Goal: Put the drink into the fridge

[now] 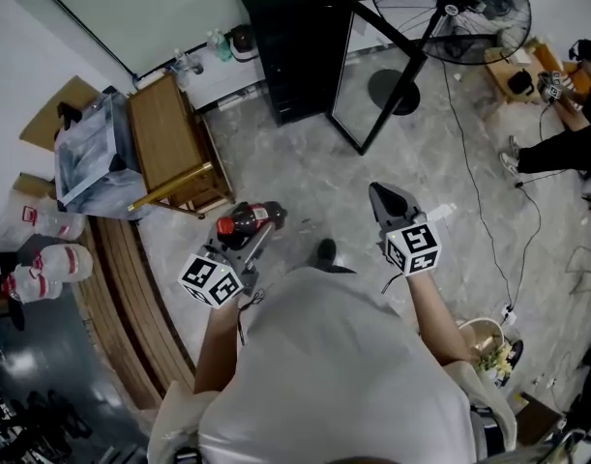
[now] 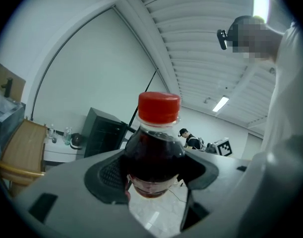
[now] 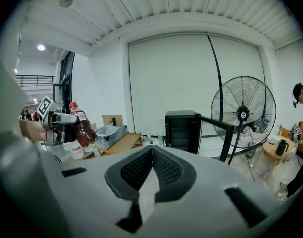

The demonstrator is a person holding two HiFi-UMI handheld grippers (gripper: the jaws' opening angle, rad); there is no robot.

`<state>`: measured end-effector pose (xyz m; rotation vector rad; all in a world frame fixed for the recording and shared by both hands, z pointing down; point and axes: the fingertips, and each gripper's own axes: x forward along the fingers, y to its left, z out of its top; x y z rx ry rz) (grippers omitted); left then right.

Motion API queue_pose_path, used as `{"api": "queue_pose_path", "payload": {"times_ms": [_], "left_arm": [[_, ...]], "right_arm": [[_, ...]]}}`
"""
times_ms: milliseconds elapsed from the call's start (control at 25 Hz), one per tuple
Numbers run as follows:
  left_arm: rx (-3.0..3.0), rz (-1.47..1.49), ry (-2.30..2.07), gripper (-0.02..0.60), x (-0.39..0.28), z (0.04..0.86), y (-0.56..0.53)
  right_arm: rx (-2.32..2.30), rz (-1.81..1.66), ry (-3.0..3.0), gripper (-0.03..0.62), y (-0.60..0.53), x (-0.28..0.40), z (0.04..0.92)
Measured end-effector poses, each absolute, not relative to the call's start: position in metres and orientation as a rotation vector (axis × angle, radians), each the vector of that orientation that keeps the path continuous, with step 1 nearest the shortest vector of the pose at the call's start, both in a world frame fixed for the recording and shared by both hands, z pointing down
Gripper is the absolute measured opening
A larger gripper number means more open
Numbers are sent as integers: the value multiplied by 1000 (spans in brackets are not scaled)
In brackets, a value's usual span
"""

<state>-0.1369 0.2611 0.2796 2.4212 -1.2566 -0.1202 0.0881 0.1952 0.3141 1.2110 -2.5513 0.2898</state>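
- Far L, head view: clear plastic bin [image 1: 87, 148] just beside a wooden table [image 1: 169, 138]. White jugs [image 1: 53, 259] sit nearer the pic's L edge.
- L gripper [image 1: 256, 228]: jaws stand wide, clamped on the drink bottle [image 1: 251, 217], which has dark liquid and a red cap. Bottle is held in the air over the grey floor [image 1: 305, 182], tilted, cap toward pic's L.
- L gripper view: pads of L gripper [image 2: 153, 171] press on both sides of the bottle's [image 2: 155, 150] body, cap end up. Black fridge [image 2: 102, 133] is in the bkgd to its L.
- Top centre, head view: fridge [image 1: 295, 42] w/ glass door [image 1: 377, 80] swung open, well apart from the bottle.
- R gripper [image 1: 384, 199]: jaws closed, over the floor R of the bottle.
- R gripper view: pads of R gripper [image 3: 152, 155] meet at the tips w/ nothing between. Fridge [image 3: 182, 128] is ahead.
- Far R: big standing fan [image 1: 450, 3]; a person [image 1: 566, 148] at the edge.
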Motion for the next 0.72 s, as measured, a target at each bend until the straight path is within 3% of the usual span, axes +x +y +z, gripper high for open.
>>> {"api": "queue_pose_path", "payload": {"times_ms": [400,720], "left_arm": [[2401,-91,-1255,295,-88,283,197],[2418,-52,-1233,296,-96,291,138]], "right_arm": [[1180,327,-2549,2,133,131,331],[1186,365,-2516,2,93,129,345]]}}
